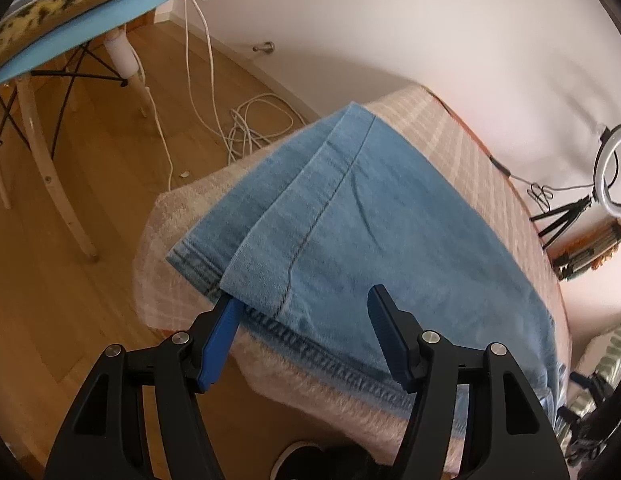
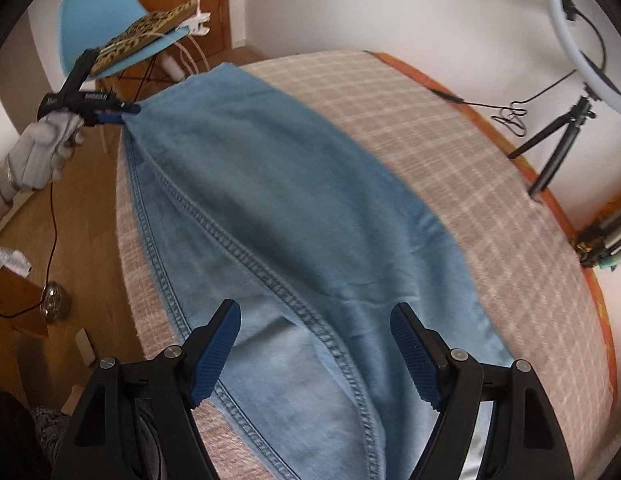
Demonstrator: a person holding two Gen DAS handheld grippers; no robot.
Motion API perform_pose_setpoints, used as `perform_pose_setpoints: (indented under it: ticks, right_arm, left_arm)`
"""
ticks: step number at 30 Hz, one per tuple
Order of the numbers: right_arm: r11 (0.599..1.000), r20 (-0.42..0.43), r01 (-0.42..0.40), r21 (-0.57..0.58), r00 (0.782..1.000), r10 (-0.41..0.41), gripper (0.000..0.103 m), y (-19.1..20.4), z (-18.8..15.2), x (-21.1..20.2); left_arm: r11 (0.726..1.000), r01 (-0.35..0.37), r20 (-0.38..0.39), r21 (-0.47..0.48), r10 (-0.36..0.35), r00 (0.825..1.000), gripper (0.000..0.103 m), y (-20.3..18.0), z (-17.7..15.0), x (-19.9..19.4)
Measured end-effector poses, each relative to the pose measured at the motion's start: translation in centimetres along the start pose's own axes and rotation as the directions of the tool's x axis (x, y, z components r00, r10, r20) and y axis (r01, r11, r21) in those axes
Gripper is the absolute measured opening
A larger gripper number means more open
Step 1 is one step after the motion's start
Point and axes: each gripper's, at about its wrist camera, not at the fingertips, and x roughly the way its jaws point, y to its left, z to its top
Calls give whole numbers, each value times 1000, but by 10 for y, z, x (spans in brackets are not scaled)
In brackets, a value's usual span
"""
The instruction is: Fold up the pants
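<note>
1. Presently spread lengthwise on checked blanket (image 2: 450, 168): blue pants (image 2: 294, 208), along its near edge.
2. Left gripper (image 1: 306, 308): parted at hem corner, one finger (image 1: 222, 332) tucked under cloth.
3. Right gripper (image 2: 316, 320): parted above pants.

The light blue denim pants (image 2: 294, 200) are matt woven cloth with raised, darker stitched seams. Under them, the beige checked blanket (image 2: 450, 160) looks soft and fuzzy at its edges. At 9 o'clock, the honey-coloured wooden floor (image 1: 90, 184) has a smooth, faintly glossy finish. The blue ribbed pads (image 2: 414, 356) on the matt black plastic frame look rubbery.
</note>
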Motion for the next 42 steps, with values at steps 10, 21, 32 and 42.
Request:
perform_pose_setpoints:
  ticks: [10,21,32,42]
  right_arm:
    - [999,-50,-36,-17,998,35,80,6,-1,27]
    - [998,-94,-24,-63,995,18,65,15,5,50]
    - [998,-116,-27,-54,993,20,8,12,11,52]
    - [990,-38,-129,-55,991,127,3,27,38,5]
  left_arm:
    - [997,-68,36,42,66,997,48,-15,3,7]
    - [990,-130,86,54,125,988,11,-16,5,7]
    - [984,-118,175,134,94,980,7,-40,19,-14]
    - [981,-140,259,134,102,961,7,-26,31,-47]
